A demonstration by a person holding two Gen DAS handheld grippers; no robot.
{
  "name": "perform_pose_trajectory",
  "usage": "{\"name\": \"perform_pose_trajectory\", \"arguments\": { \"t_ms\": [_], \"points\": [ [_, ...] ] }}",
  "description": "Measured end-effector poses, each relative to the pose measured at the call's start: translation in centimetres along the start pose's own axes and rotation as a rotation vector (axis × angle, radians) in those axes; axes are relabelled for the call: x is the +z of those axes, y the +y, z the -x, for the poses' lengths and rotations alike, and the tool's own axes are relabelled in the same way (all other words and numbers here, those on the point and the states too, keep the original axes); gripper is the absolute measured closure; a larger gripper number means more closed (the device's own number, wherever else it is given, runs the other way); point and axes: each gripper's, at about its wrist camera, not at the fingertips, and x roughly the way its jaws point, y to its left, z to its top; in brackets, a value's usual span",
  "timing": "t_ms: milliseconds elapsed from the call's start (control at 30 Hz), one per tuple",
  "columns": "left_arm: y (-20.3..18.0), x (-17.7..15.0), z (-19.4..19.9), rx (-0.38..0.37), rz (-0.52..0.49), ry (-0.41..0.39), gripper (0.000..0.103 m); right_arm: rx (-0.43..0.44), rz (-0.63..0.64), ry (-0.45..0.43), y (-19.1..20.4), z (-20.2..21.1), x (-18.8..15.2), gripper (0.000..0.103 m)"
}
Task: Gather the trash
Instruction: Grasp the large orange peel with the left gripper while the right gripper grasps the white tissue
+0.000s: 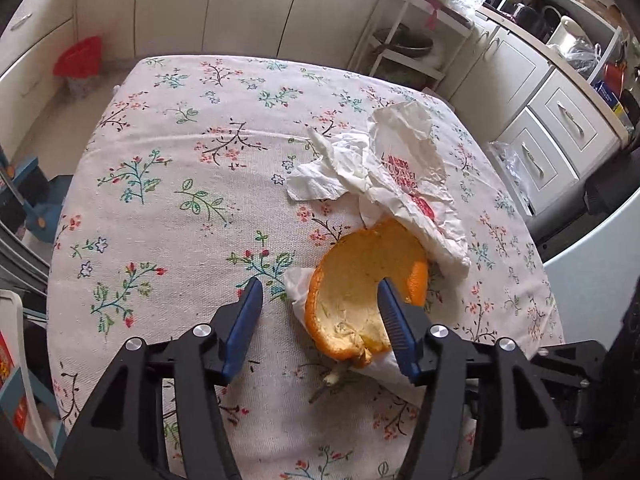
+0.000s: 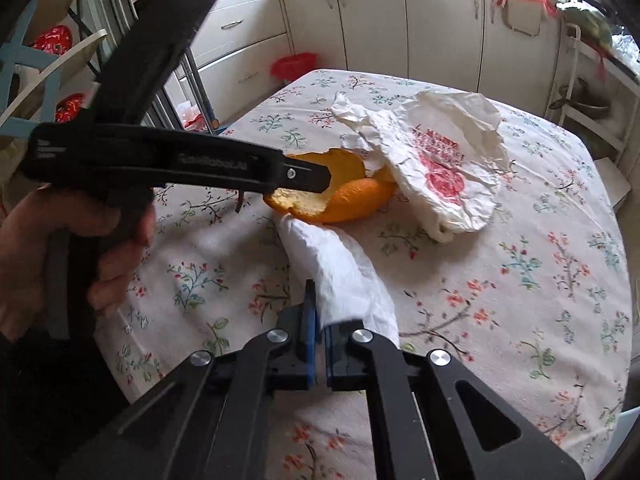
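Orange peel (image 1: pixel 352 292) lies on the floral tablecloth (image 1: pixel 180 168), beside a crumpled wrapper (image 1: pixel 404 168). Left gripper (image 1: pixel 320 296): jaws wide, one finger inside the peel, gripping nothing. Right gripper (image 2: pixel 318 320): jaws clamped on a white tissue (image 2: pixel 340 268) that reaches under the peel.

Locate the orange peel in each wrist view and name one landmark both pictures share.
Left wrist view: the orange peel lies lower centre-right, its pale inside up, between the open left tongs.
Right wrist view: the orange peel sits centre-left, at the tip of the left tongs that reach in from the left.
Shared landmark: the white bag with red print, just beyond the peel.
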Motion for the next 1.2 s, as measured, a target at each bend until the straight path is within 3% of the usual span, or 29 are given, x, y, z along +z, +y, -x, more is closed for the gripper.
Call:
{"name": "perform_pose_trajectory", "arguments": {
  "t_ms": [167, 200, 233, 333, 400, 467, 500, 567, 633, 700, 733, 767, 800, 833, 1167, 1200],
  "points": [
    [-0.1, 0.1, -0.2, 0.007, 0.011, -0.035, 0.047, -0.012, 0.006, -0.006, -1.1, 1.6, -1.0, 0.099],
    [0.0, 0.1, -0.2, -0.007, 0.021, -0.040, 0.053, -0.019, -0.001, -0.008, -1.7, 2.0, -1.2, 0.099],
    [-0.1, 0.2, -0.3, -0.026, 0.024, -0.038, 0.069, -0.026, -0.008, -0.011, -2.0, 2.3, -1.4, 0.099],
    [-0.7, -0.2, -0.3, -0.051, 0.008, -0.022, 0.087, -0.045, -0.033, -0.022, -3.3, 3.5, -1.9, 0.099],
    [-0.7, -0.7, -0.3, -0.098, 0.038, 0.005, 0.091, -0.046, -0.063, -0.038, -4.2, 4.3, -2.1, 0.098],
    [-0.6, -1.3, -0.1, -0.135, 0.065, 0.020, 0.092, -0.001, -0.088, -0.066, -4.3, 4.4, -2.0, 0.066],
    [-0.6, -1.6, 0.2, -0.152, 0.079, 0.022, 0.092, 0.022, -0.094, -0.087, -4.2, 4.3, -1.9, 0.039],
    [-0.5, -1.9, 0.6, -0.188, 0.097, 0.026, 0.092, 0.077, -0.066, -0.110, -2.8, 3.9, -1.2, 0.036],
    [-0.7, -2.1, 0.8, -0.218, 0.098, 0.027, 0.092, 0.068, 0.001, -0.110, -1.0, 3.2, -0.8, 0.036],
    [-0.8, -2.3, 1.1, -0.239, 0.092, 0.025, 0.092, 0.036, 0.049, -0.072, 0.4, 1.5, -0.6, 0.038],
    [-0.7, -2.4, 1.2, -0.236, 0.090, 0.020, 0.092, 0.033, 0.056, -0.054, 0.7, 0.9, -0.7, 0.047],
    [-0.6, -2.4, 1.3, -0.237, 0.095, 0.016, 0.092, 0.031, 0.061, -0.026, 1.0, 0.0, -0.6, 0.066],
    [-0.3, -2.3, 1.5, -0.243, 0.105, 0.009, 0.092, 0.029, 0.064, -0.010, 1.2, -0.3, -0.8, 0.076],
    [0.0, -2.3, 1.6, -0.242, 0.114, 0.002, 0.092, 0.019, 0.070, 0.008, 1.3, -0.8, -0.9, 0.097],
    [3.0, -2.3, 2.2, -0.163, 0.168, -0.011, 0.091, -0.015, 0.057, 0.038, -2.0, 1.4, -2.3, 0.102],
    [2.9, -2.4, 2.0, -0.170, 0.172, -0.005, 0.087, -0.018, 0.043, 0.028, -2.6, 2.0, -2.6, 0.101]
  ]
}}
